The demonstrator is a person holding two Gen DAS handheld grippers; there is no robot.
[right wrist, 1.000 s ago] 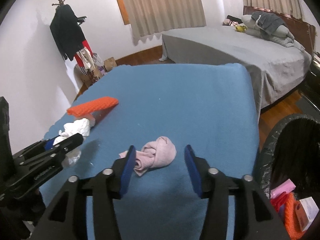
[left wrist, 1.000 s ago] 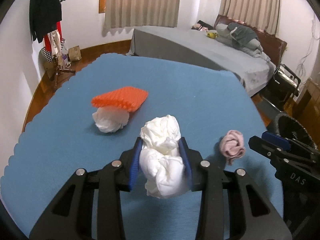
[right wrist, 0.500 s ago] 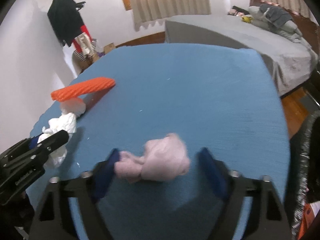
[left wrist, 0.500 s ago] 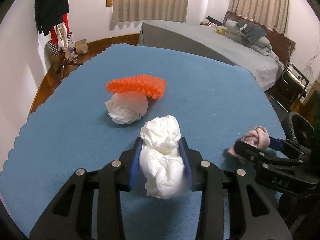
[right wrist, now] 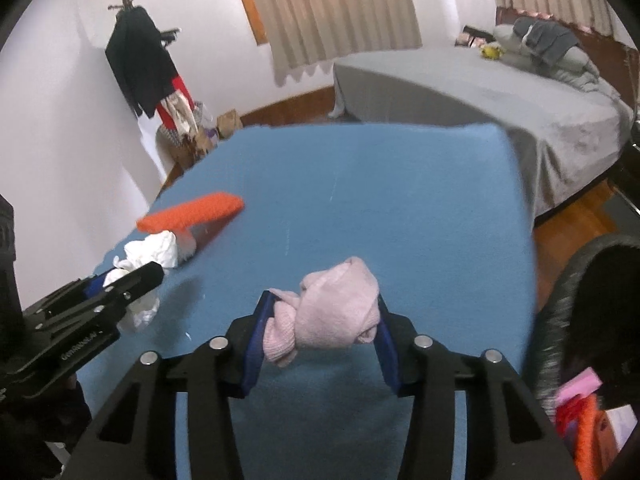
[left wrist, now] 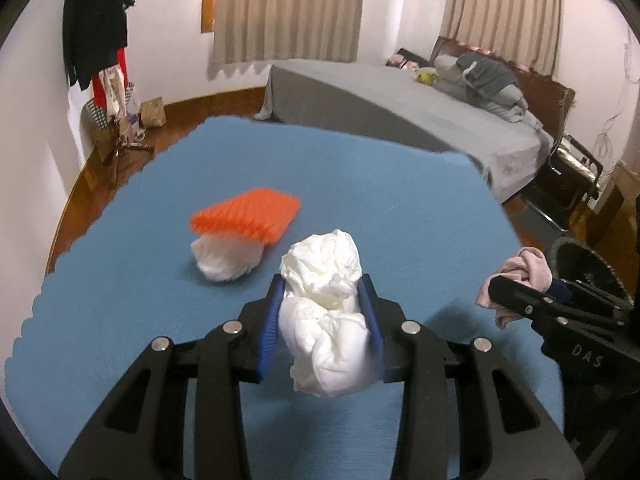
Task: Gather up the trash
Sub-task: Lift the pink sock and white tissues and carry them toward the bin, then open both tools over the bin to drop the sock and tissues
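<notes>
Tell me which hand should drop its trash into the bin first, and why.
Right, probably. Its tongs, closing on the pink wad, sit right beside the black bin at the table's right edge. The left tongs, clamped on the white wad, are farther away, with the right tongs between them and the bin.

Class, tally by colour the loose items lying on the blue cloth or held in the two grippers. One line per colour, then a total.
White: 2, the white wad in the left gripper and the white wad on the cloth
Orange: 1, the ridged orange piece
Pink: 1, the pink bundle between the closing jaws of the right gripper
Total: 4
</notes>
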